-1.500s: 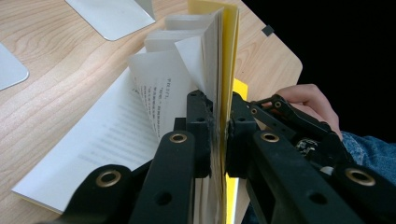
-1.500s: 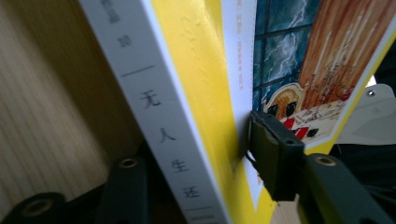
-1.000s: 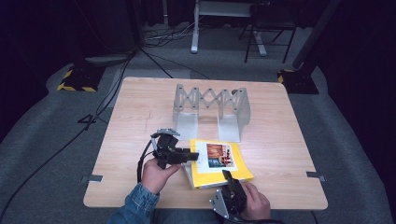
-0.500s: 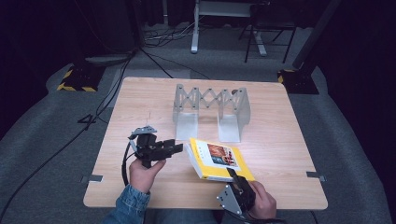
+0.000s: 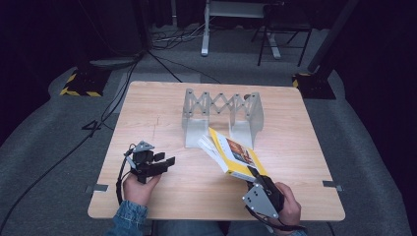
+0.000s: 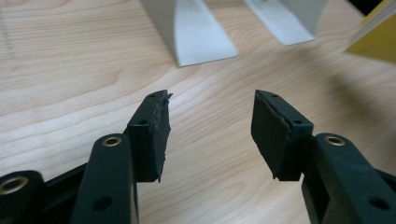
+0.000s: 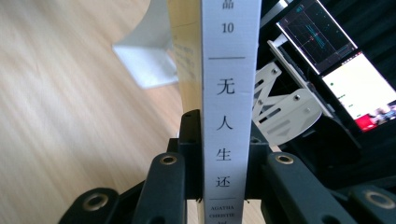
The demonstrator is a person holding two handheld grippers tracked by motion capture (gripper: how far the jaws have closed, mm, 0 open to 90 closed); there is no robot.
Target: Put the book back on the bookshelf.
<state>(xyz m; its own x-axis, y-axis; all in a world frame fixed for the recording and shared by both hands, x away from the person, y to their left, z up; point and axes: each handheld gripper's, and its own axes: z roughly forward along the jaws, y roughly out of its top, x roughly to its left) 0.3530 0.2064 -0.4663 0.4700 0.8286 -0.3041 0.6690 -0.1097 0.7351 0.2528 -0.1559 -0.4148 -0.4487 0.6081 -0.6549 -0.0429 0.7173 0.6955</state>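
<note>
The right gripper [image 5: 254, 173] is clamped on the lower end of a yellow book [image 5: 236, 156], holding it lifted and tilted above the table [image 5: 305, 147], just in front of the metal rack [image 5: 222, 114]. In the high view the book's upper end leans toward the rack's front feet, its pages fanned slightly on the side facing the left gripper. In the right gripper view the two black jaws press against both faces of the book [image 7: 229, 93], whose white spine with printed characters faces the camera and runs upward between them; the rack [image 7: 285, 112] shows behind it. The left gripper [image 5: 162, 161] is held low over the table, well apart from the book and farther from the rack than the book is. Its jaws stand wide apart with nothing between them, as the left gripper view shows, bare wood beneath them and the rack's feet [image 6: 201, 35] ahead.
</note>
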